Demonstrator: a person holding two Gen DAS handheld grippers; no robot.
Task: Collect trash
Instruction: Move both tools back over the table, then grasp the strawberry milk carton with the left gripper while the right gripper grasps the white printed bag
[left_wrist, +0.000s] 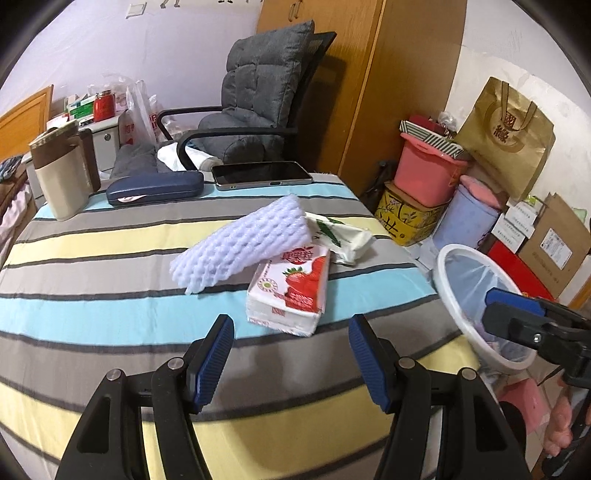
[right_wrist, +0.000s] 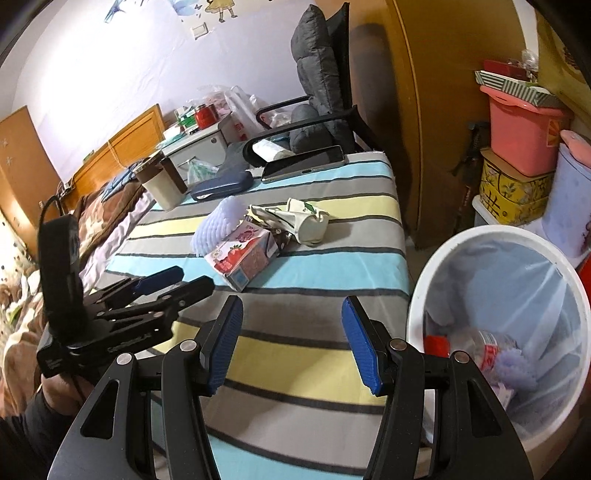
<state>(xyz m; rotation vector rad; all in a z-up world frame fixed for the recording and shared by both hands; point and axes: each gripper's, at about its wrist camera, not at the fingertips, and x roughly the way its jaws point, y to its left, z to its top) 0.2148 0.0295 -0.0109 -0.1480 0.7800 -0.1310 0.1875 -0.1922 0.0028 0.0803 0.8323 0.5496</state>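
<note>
On the striped table (left_wrist: 92, 302) lie a white foam fruit net (left_wrist: 240, 243), a strawberry milk carton (left_wrist: 291, 291) under its edge, and a crumpled white-green wrapper (left_wrist: 340, 236) behind them. They also show in the right wrist view: the net (right_wrist: 218, 221), the carton (right_wrist: 243, 258), the wrapper (right_wrist: 303, 221). My left gripper (left_wrist: 291, 365) is open and empty just in front of the carton. My right gripper (right_wrist: 291, 343) is open and empty above the table's near right edge, beside the white bin (right_wrist: 417, 295), which holds a plastic bottle (right_wrist: 484, 347).
A phone (left_wrist: 262, 173), a blue glasses case (left_wrist: 155, 188) and a beige mug (left_wrist: 62, 177) stand at the table's far side. A grey office chair (left_wrist: 258, 103) is behind. Boxes, a pink bucket (left_wrist: 424, 173) and bags are stacked right of the table.
</note>
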